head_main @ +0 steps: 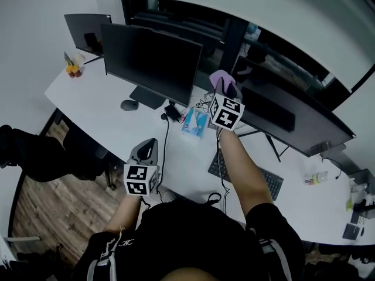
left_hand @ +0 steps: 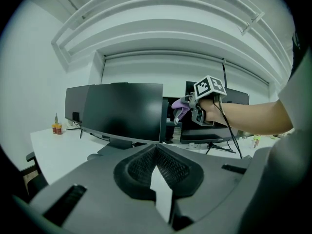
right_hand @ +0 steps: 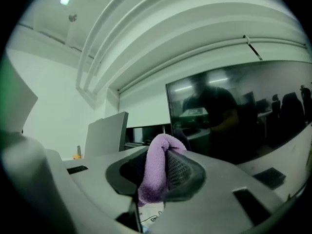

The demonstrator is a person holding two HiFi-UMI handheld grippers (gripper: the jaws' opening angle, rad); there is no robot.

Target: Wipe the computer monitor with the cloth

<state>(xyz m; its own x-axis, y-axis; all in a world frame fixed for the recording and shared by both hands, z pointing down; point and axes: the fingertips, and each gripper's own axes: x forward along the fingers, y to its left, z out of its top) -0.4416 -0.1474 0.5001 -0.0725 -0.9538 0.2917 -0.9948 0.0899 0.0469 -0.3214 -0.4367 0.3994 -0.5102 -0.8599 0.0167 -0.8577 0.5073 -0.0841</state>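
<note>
My right gripper (head_main: pixel 227 90) (right_hand: pixel 163 152) is raised and shut on a purple cloth (head_main: pixel 218 76) (right_hand: pixel 156 172), which bulges out between the jaws. It is held at the upper left corner of the right-hand monitor (head_main: pixel 296 120) (right_hand: pixel 243 111), whose dark screen mirrors a person; I cannot tell if the cloth touches the glass. In the left gripper view the cloth (left_hand: pixel 179 105) shows between the two monitors. A second monitor (head_main: pixel 152 60) (left_hand: pixel 124 111) stands to the left. My left gripper (head_main: pixel 150 147) (left_hand: pixel 156 150) hangs low over the desk's near edge, jaws together and holding nothing.
On the white desk (head_main: pixel 99 107) lie a mouse (head_main: pixel 129 105), a blue packet (head_main: pixel 195 123), a keyboard (head_main: pixel 272 181), cables and a small bottle (head_main: pixel 316 178). A third monitor (head_main: pixel 85 31) and orange items (head_main: pixel 72 70) sit far left. A dark chair (head_main: pixel 41 154) stands beside the desk.
</note>
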